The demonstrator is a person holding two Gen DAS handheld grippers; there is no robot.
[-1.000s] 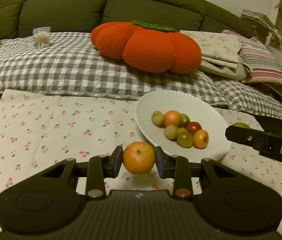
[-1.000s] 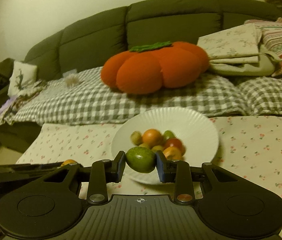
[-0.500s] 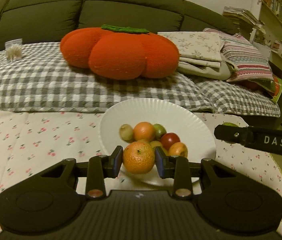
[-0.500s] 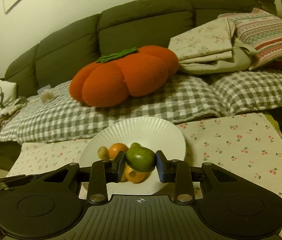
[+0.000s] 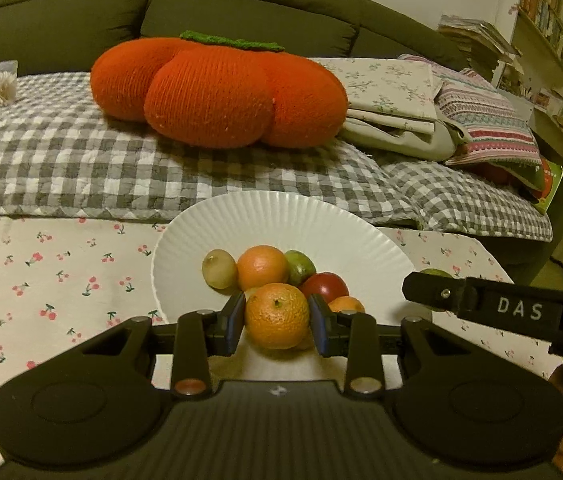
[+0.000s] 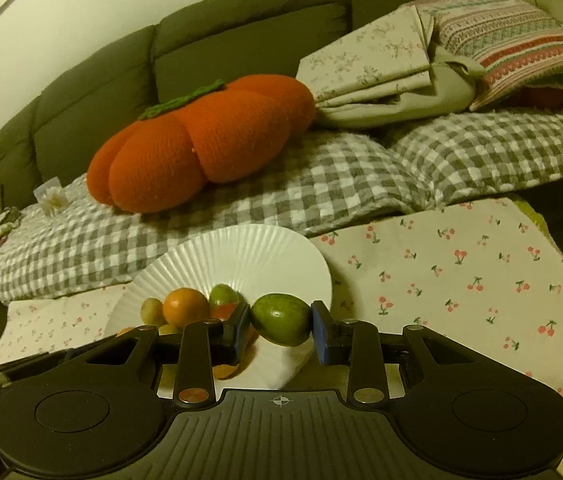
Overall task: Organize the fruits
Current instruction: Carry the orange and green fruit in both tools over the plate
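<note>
Jaws of left gripper [image 5: 276, 322] pinch orange [image 5: 277, 316] from both sides, held over near rim of white plate [image 5: 281, 220]. Jaws of right gripper [image 6: 280, 324] pinch green fruit [image 6: 280, 319], held at plate's right edge. Plate sits on desk under cherry-print cloth [image 6: 461, 280], just before checked blanket [image 5: 81, 168]. On plate: second orange [image 5: 262, 267], pale round fruit [image 5: 219, 269], green fruit, red fruit [image 5: 327, 285], bunched together. Orange pumpkin cushion [image 5: 217, 92] behind plate on sofa.

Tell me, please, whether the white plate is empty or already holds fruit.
It holds fruit: the white plate already carries a small pile of orange, green and red pieces near its front.
</note>
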